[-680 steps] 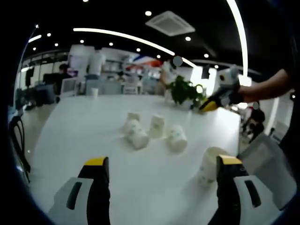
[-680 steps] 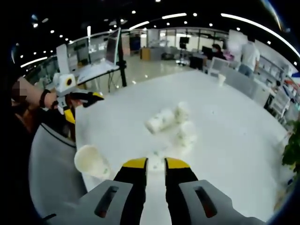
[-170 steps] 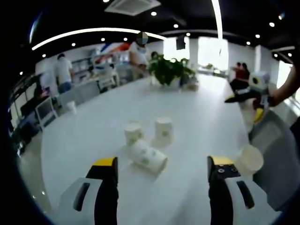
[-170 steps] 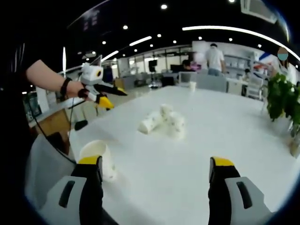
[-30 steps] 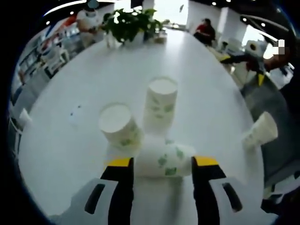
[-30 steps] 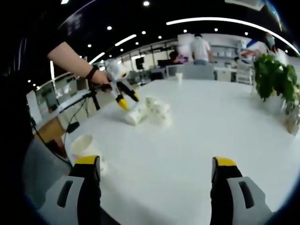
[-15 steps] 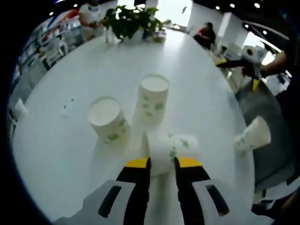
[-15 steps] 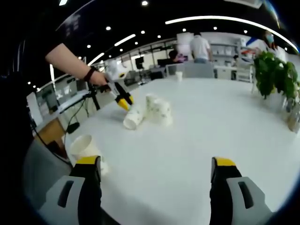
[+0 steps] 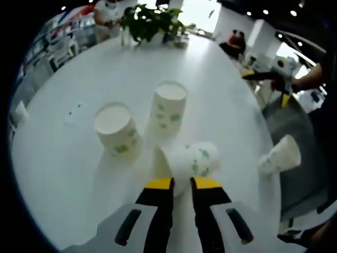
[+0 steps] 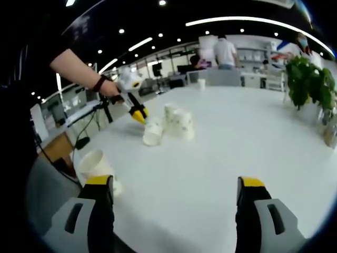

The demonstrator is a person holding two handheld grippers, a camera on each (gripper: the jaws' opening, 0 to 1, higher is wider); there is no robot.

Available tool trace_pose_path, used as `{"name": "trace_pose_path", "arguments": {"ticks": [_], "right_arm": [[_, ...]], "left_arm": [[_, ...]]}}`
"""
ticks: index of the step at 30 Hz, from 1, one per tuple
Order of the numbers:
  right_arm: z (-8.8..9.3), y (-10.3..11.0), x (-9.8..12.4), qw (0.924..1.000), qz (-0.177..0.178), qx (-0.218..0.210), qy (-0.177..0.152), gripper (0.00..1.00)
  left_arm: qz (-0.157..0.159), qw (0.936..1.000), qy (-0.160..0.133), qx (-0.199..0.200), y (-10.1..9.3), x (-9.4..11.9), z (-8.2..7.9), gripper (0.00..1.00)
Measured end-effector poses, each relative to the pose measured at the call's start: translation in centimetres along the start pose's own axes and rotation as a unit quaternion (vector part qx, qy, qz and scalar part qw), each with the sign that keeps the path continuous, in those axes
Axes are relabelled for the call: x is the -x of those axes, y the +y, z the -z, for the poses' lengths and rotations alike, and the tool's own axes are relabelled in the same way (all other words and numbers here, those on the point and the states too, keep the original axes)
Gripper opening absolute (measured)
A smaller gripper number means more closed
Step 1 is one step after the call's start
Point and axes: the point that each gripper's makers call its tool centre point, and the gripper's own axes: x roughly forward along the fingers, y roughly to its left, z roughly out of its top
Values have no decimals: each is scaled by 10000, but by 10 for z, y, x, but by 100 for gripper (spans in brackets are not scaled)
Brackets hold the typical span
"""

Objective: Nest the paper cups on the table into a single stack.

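My left gripper (image 9: 181,184) is shut on the rim of a white paper cup with green print (image 9: 190,159), which lies tilted on its side just in front of the jaws. Behind it stand two upright cups (image 9: 117,132) (image 9: 167,110). Another cup (image 9: 279,155) lies on its side near the table's edge at the right. In the right gripper view the left gripper (image 10: 138,113) holds the tilted cup (image 10: 152,134) beside the upright cups (image 10: 179,124). My right gripper (image 10: 175,183) is wide open over the table, with the edge cup (image 10: 95,163) by its left jaw.
The white table (image 9: 63,174) is long, with a potted plant (image 9: 152,21) at its far end (image 10: 308,87). A small cup (image 10: 201,84) stands far off. A grey chair (image 9: 300,132) sits beside the table edge. People stand in the background.
My left gripper's jaws have gone from open around the lying cup to shut on its rim, and the cup has tipped. The right gripper has stayed still and open.
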Motion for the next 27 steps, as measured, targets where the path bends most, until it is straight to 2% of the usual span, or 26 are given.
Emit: {"name": "trace_pose_path", "arguments": {"ticks": [7,12,20,27], "right_arm": [[1,-1,0,10000,14,-22,3,95],[3,3,-1,10000,-39,29,76,95],[5,4,-2,9999,-59,29,97,94],[5,4,-1,9999,-70,29,92,94]], "left_arm": [[74,9994,-186,276,-5,-4,-2,6],[148,9993,-144,303,-13,-11,5,3],[152,9972,-532,504,-19,-16,-6,1],[175,9960,-639,600,-24,-18,-8,1]]}}
